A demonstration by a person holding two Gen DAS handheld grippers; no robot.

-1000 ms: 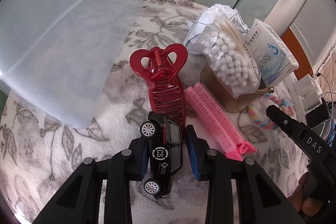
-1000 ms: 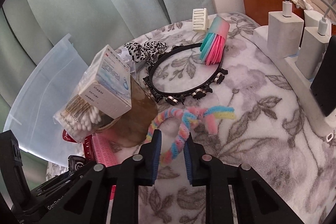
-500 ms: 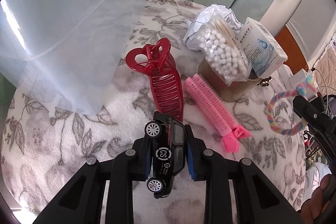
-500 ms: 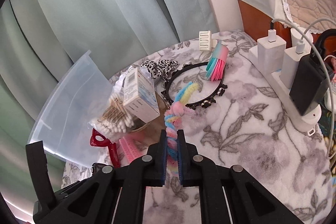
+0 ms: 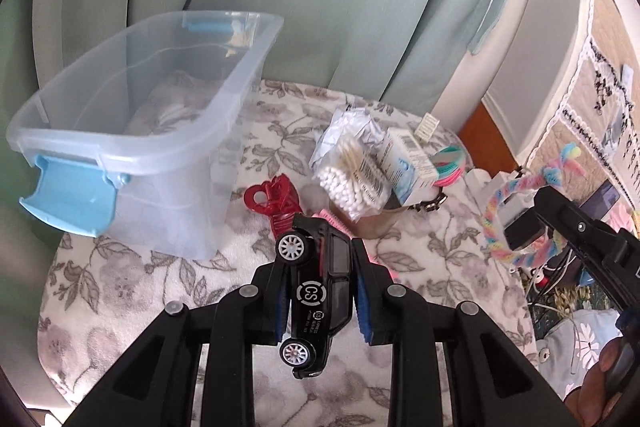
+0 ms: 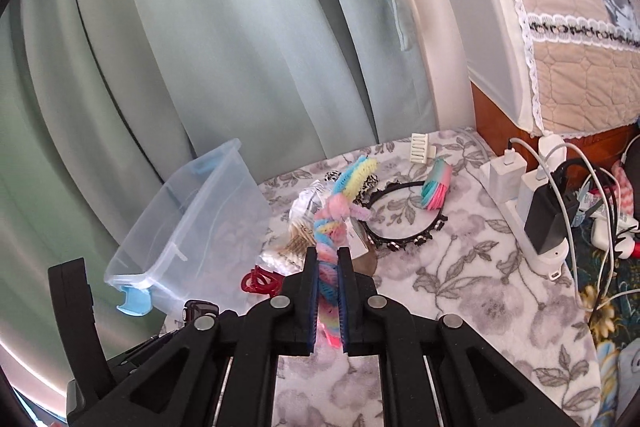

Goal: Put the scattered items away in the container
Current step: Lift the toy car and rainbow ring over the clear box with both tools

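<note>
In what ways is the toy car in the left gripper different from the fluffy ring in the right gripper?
The toy car is hard, glossy and black with white wheels; the fluffy ring is soft, twisted and pastel rainbow. The left gripper clamps the car's body across its sides, while the right gripper pinches only one thin part of the ring, so most of the loop stands free above the fingers. Both are lifted off the floral cloth, outside the clear container.

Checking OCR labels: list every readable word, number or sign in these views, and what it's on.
"CS" in a white ring: door of the toy car held in the left tool.
Small white print under it: too small to read.
Box print and barcode: blurred.
Swab pack barcode label: unreadable.
Nothing else legible.
</note>
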